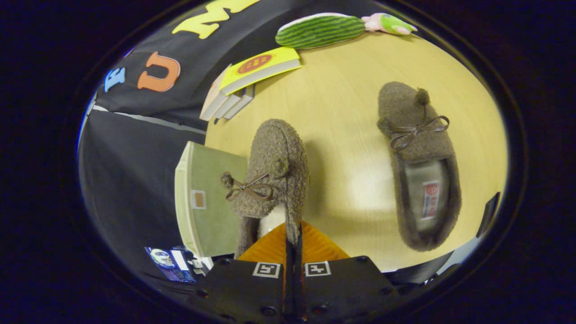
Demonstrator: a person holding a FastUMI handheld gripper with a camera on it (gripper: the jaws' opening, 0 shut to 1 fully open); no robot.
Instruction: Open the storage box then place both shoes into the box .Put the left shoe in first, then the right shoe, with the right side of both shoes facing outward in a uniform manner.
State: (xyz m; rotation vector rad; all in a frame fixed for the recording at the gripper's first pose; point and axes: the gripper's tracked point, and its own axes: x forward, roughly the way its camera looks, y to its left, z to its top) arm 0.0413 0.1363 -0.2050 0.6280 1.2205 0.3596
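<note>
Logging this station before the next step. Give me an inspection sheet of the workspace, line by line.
Surface: pale wooden table, bare between the two shoes.
Job's things: held shoe lifted, pinched at its collar edge, tilted on its side; second shoe lies flat on the table, opening up, apart from the first; green storage box sits beside the held shoe, lid looks closed.
Clutter: stack of books and a striped green plush toy beyond the shoes.
Gripper: gripper shut on the held shoe's collar, fingers nearly together.
Cables: nothing seen.
Surroundings: black cloth booth wall past the box.
</note>
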